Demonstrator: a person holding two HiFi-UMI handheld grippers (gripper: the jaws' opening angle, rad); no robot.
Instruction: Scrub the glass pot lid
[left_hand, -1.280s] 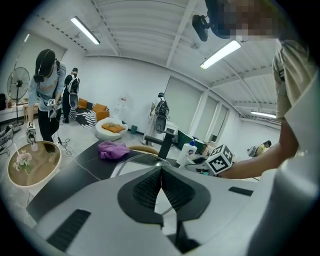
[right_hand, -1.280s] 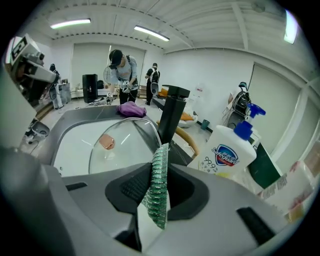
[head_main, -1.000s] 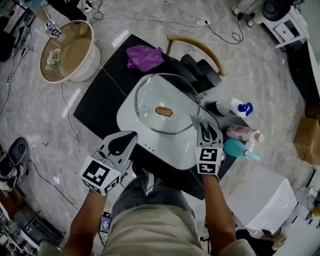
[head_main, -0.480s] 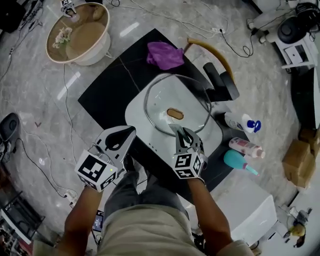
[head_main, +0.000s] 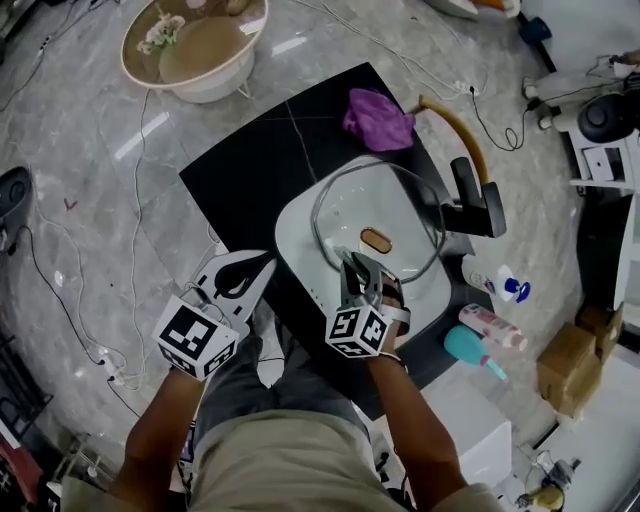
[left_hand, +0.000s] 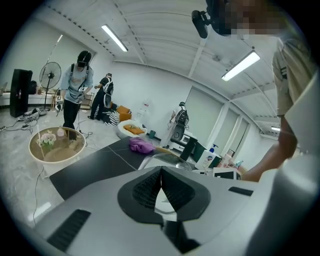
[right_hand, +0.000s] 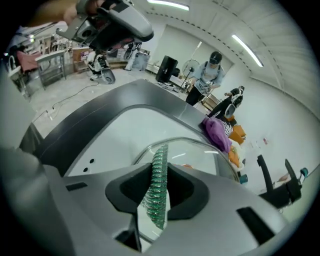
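The glass pot lid (head_main: 400, 205) with a brown knob (head_main: 376, 239) lies in a white basin (head_main: 296, 228) on the black counter. My right gripper (head_main: 351, 264) is shut on a green scrub pad (right_hand: 158, 186). The pad's tip sits at the lid's near rim (right_hand: 150, 148), left of the knob; whether it touches, I cannot tell. My left gripper (head_main: 263, 265) hangs off the basin's near-left corner, jaws shut with nothing between them. In the left gripper view the lid (left_hand: 167, 160) shows just past those jaws (left_hand: 161, 174).
A black faucet (head_main: 476, 203) stands at the basin's right. A purple cloth (head_main: 378, 118) lies on the counter's far corner. Bottles (head_main: 497, 284) and a teal thing (head_main: 469, 350) sit at the right. A round tub (head_main: 195, 42) and cables are on the floor; people stand in the background (left_hand: 76, 87).
My right gripper has swung left with the pad, from the lid's right rim to its near rim beside the knob. The left gripper has stayed put.
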